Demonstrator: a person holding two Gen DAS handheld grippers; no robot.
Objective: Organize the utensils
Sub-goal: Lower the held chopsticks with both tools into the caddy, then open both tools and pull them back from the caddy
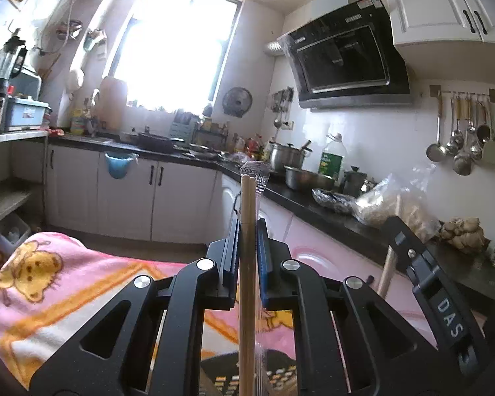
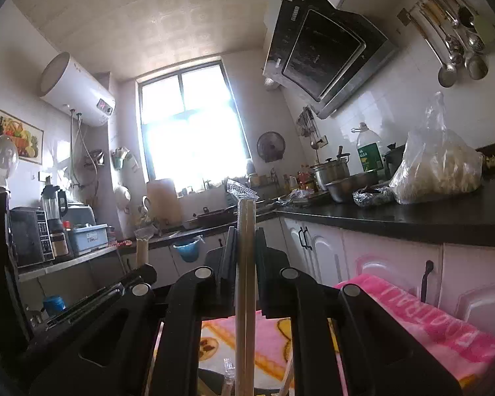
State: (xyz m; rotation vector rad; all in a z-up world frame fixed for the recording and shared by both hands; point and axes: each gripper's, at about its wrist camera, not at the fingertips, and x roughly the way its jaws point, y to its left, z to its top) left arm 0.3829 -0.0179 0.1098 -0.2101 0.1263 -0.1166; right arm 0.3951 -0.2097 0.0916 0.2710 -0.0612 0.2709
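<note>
My left gripper (image 1: 247,231) is shut on a pair of wooden chopsticks (image 1: 247,264) in a clear plastic sleeve, held upright above a pink cartoon blanket (image 1: 49,290). A dark perforated holder (image 1: 274,373) shows below it. My right gripper (image 2: 246,237) is shut on another pair of wrapped wooden chopsticks (image 2: 246,280), also upright, above the same blanket (image 2: 429,323). The right gripper's body (image 1: 445,297) shows at the right of the left wrist view; the left gripper (image 2: 115,290) and its chopstick tips (image 2: 142,250) show at the left of the right wrist view.
A black countertop (image 2: 412,217) runs along the right with a plastic bag (image 2: 439,165), steel pots (image 2: 333,171) and an oil bottle (image 2: 369,151). White cabinets (image 1: 181,204) stand below. Ladles hang on a wall rack (image 1: 462,138). A shelf with appliances (image 2: 33,231) is at left.
</note>
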